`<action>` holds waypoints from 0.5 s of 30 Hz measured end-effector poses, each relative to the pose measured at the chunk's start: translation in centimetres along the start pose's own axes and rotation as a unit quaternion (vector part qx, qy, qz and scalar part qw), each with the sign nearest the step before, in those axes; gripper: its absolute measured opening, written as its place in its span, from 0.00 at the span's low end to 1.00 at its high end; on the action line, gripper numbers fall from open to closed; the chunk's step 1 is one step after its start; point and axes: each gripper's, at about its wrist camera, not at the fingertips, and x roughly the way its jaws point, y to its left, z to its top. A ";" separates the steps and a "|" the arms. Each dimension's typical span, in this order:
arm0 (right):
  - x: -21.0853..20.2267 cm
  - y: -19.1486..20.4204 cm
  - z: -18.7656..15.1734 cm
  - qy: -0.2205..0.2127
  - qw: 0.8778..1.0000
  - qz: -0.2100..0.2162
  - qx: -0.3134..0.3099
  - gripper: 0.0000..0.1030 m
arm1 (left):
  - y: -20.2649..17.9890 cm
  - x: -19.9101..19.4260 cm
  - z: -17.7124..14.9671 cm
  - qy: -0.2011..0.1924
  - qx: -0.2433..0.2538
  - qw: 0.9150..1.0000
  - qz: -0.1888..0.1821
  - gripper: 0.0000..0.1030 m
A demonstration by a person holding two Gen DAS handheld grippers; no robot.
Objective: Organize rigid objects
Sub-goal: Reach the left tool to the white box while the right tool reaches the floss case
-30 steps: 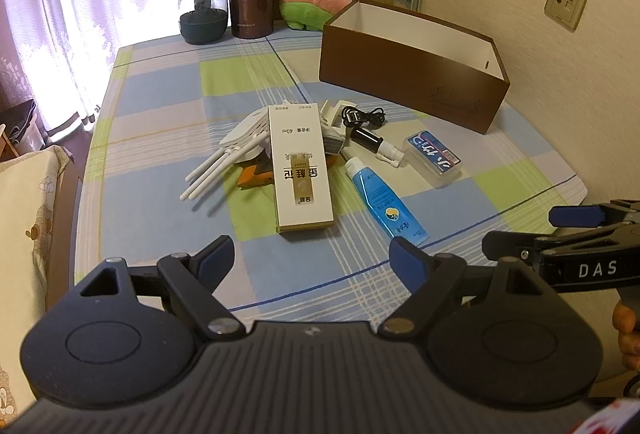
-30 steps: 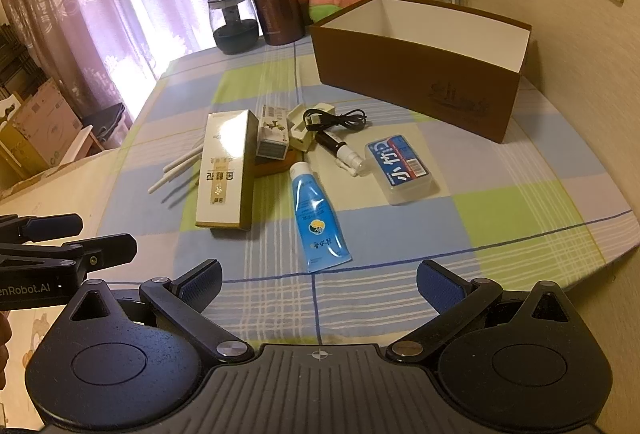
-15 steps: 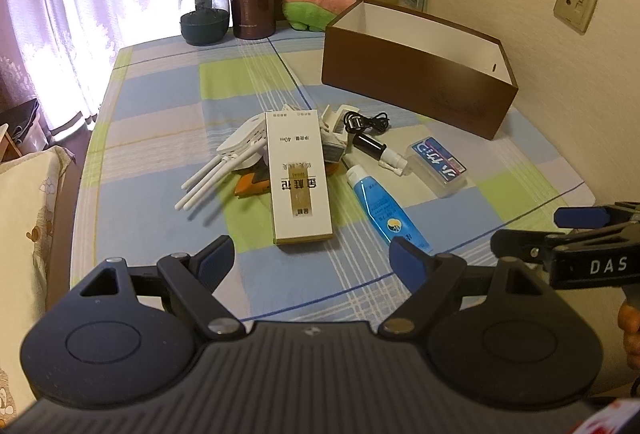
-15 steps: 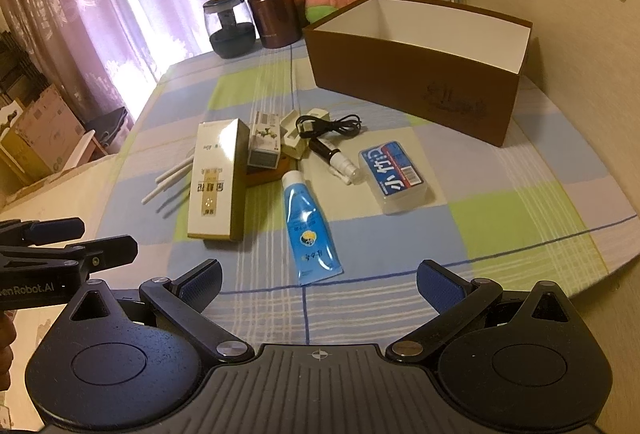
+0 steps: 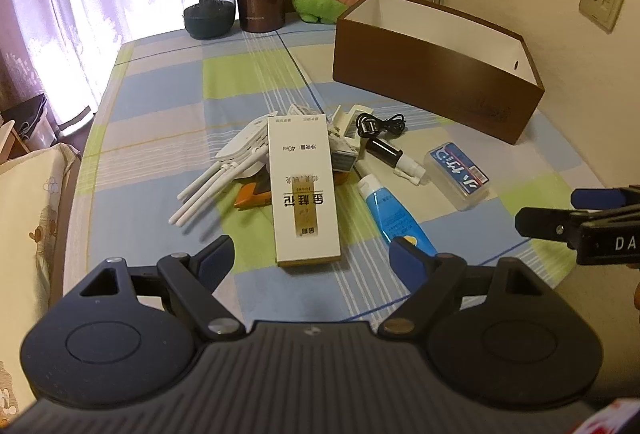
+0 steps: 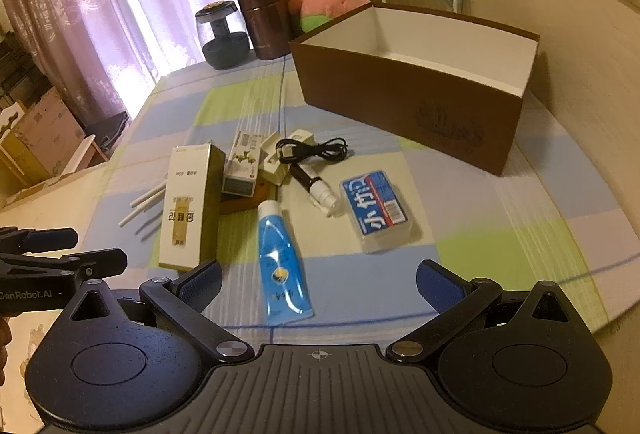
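I find my left gripper (image 5: 310, 254) with jaws apart and nothing between them, above the near edge of the checked tablecloth (image 5: 160, 105). From the left lie white sticks (image 5: 204, 189), a tall white carton (image 5: 302, 189), a blue tube (image 6: 280, 258), a small black-and-white bottle (image 6: 316, 185) and a clear case with a blue label (image 6: 378, 207). The brown box (image 6: 404, 97) stands open at far right. My right gripper (image 6: 318, 286) is likewise spread wide, empty, over the tube.
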 end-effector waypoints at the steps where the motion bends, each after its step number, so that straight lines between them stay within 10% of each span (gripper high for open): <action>1: 0.3 -0.2 0.3 -0.002 1.000 0.001 -0.004 0.98 | -0.1 0.4 0.2 0.000 -0.001 1.000 0.001 0.80; 15: 5.3 -3.7 3.3 -0.004 0.999 0.013 -0.050 0.88 | -0.9 5.7 2.1 0.007 -0.006 1.000 0.016 0.79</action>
